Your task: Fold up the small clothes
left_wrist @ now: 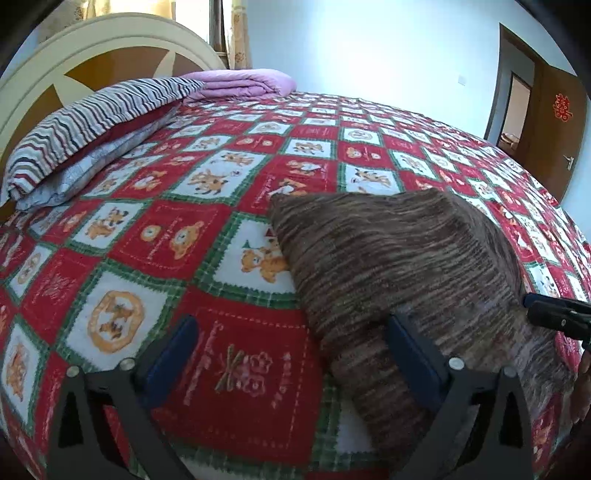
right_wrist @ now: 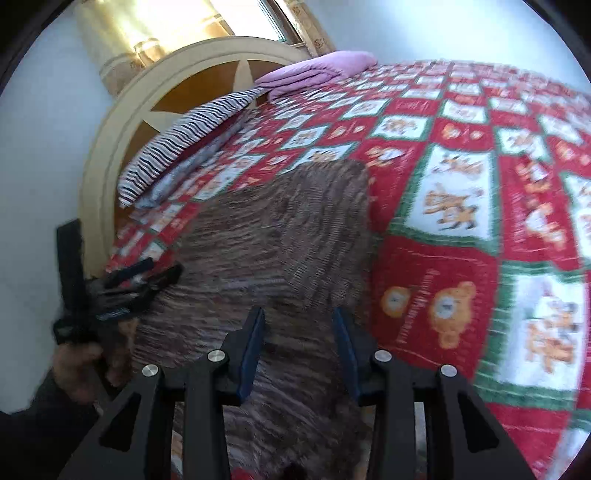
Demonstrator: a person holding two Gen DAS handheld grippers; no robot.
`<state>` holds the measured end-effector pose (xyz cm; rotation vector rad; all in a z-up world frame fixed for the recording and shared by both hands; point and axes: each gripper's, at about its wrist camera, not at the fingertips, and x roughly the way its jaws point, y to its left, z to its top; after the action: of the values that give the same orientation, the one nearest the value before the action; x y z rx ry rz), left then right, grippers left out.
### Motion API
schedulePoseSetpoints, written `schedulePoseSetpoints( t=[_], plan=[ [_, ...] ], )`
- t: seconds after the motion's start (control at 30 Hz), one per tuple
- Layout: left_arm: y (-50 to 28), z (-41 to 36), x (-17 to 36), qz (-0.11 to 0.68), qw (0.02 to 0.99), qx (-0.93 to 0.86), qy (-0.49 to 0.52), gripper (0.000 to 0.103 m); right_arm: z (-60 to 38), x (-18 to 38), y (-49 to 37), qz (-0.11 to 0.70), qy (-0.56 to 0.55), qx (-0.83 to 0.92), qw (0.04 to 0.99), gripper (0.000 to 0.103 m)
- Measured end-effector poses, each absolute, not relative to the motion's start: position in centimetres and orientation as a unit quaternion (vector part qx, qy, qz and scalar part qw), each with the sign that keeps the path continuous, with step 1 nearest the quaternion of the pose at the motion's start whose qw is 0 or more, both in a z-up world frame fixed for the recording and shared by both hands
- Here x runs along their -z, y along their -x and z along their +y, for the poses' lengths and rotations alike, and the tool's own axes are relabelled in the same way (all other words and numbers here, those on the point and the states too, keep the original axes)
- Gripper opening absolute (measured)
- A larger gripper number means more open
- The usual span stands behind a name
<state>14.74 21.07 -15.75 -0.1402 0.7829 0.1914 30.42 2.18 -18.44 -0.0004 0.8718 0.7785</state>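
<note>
A brown striped knit garment [left_wrist: 388,266] lies folded on the red, white and green quilt [left_wrist: 221,236]. My left gripper [left_wrist: 291,350] stands wide open low over the garment's left edge. Its right finger [left_wrist: 410,354] is over the cloth and its left finger over bare quilt, with nothing pinched. In the right wrist view the same garment [right_wrist: 280,229] spreads beneath my right gripper [right_wrist: 299,343]. Those jaws stand partly apart, cloth showing in the gap and the pads clear of it. The right gripper [left_wrist: 554,317] shows at the garment's right edge, the left gripper [right_wrist: 122,291] at its left.
A striped pillow [left_wrist: 92,125] on a grey one and a folded pink blanket [left_wrist: 240,83] lie by the cream headboard [left_wrist: 110,33]. A brown door [left_wrist: 546,122] stands open at the far right. A hand [right_wrist: 74,362] holds the left tool.
</note>
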Motion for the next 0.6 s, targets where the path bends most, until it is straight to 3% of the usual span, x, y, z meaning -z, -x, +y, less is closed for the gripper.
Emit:
schedulePoseSetpoints(
  t=[0.17, 0.33, 0.37, 0.43, 0.6],
  plan=[
    [-12.0, 20.0, 14.9, 0.358, 0.927, -0.08, 0.072, 0.102, 1.5, 16.2, -25.8, 0.378, -0.007, -0.461, 0.803, 0.04],
    [-12.3, 19.7, 15.6, 0.362, 0.926, -0.085, 0.063, 0.103, 0.8, 19.6, -24.4, 0.418, 0.049, -0.412, 0.808, 0.039],
    [-12.2, 19.8, 15.6, 0.362, 0.926, -0.084, 0.066, 0.103, -0.6, 20.0, -24.8, 0.415, 0.018, -0.412, 0.811, 0.034],
    [-11.9, 19.8, 15.8, 0.359, 0.927, -0.085, 0.07, 0.103, -2.6, 20.2, -25.6, 0.422, -0.042, -0.418, 0.803, 0.034],
    [-10.6, 20.1, 15.9, 0.355, 0.927, -0.082, 0.088, 0.103, -3.1, 20.6, -25.3, 0.404, -0.045, -0.423, 0.81, 0.034]
  ],
)
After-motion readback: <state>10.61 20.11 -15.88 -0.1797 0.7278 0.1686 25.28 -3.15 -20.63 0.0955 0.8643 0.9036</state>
